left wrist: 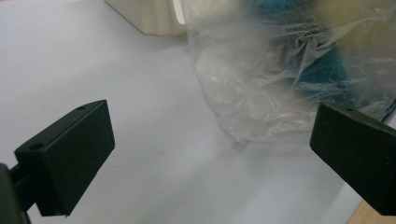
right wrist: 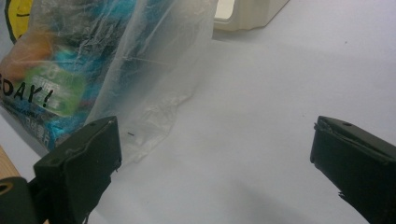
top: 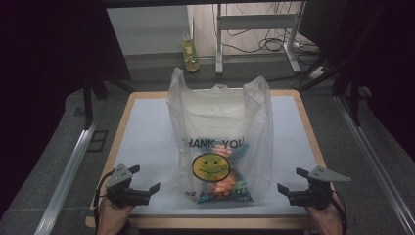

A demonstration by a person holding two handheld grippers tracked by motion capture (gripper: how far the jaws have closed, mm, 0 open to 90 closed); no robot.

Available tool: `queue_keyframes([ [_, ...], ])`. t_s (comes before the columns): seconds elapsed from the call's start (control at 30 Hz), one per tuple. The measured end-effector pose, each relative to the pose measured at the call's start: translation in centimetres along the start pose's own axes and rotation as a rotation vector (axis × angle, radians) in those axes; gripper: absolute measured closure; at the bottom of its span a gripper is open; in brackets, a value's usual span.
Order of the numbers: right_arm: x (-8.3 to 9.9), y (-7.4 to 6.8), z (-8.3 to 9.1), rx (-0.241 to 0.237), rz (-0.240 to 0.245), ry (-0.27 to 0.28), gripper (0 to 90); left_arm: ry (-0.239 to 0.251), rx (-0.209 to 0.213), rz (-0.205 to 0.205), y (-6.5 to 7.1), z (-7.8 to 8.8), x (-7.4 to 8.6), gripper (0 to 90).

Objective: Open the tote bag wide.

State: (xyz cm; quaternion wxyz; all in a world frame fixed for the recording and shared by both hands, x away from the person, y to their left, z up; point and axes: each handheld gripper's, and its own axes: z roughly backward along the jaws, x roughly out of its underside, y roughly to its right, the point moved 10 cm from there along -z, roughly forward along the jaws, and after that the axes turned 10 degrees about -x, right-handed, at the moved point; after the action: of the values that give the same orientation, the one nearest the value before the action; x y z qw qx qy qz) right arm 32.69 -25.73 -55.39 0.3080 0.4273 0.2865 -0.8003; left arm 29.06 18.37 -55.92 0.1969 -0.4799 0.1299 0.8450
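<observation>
**A:** The plastic bag (top: 220, 142) stands upright in the middle of the high view, on the white table (top: 147, 137), with its two handles sticking up at the top. It's translucent, printed with "THANK YOU" and a yellow smiley face, and you can see colourful packets (top: 226, 186) through its lower part (orange and blue, mostly).

**B:** And where are your grippers?

**A:** Your left gripper (top: 146, 185) sits at the lower left of the high view, near the table's front edge, with its jaws pointed toward the bag and spread wide apart, nothing between them. Your right gripper (top: 289, 182) mirrors it at the lower right, jaws also wide apart and empty. Neither touches the bag.

**B:** What do the gripper views give you?

**A:** In the left gripper view the bag (left wrist: 280, 79) fills the upper right, crinkled, with blue showing through; bare table lies between the jaws. A cream ribbed box (left wrist: 149, 18) shows at the top, behind the bag. In the right gripper view the bag (right wrist: 102, 65) is at the upper left, its loose corner resting on the table just beyond your left-hand jaw, and the same cream box (right wrist: 247, 14) sits at the top edge.
</observation>
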Motion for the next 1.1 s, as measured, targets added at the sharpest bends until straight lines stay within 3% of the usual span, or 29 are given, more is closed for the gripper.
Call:
queue_keyframes([
  [0.23, -0.17, -0.01, 0.24, -0.009, -0.020, 0.013, 2.3, 0.008, 0.044, 0.008, 0.84, -0.21, -0.30, 0.0],
  [0.5, -0.22, -0.22, 0.16, -0.022, -0.036, 0.008, 2.3, -0.002, 0.035, 0.005, 0.93, -0.36, -0.30, 1.5],
  [0.93, -0.21, -0.42, -0.09, -0.013, -0.011, -0.021, 2.5, 0.011, 0.022, 0.018, 0.68, -0.04, -0.57, 5.7],
  [1.1, -0.78, -0.89, -0.18, -0.022, -0.006, -0.008, 2.5, 0.015, 0.021, -0.003, 0.88, 0.13, -0.74, 9.6],
])
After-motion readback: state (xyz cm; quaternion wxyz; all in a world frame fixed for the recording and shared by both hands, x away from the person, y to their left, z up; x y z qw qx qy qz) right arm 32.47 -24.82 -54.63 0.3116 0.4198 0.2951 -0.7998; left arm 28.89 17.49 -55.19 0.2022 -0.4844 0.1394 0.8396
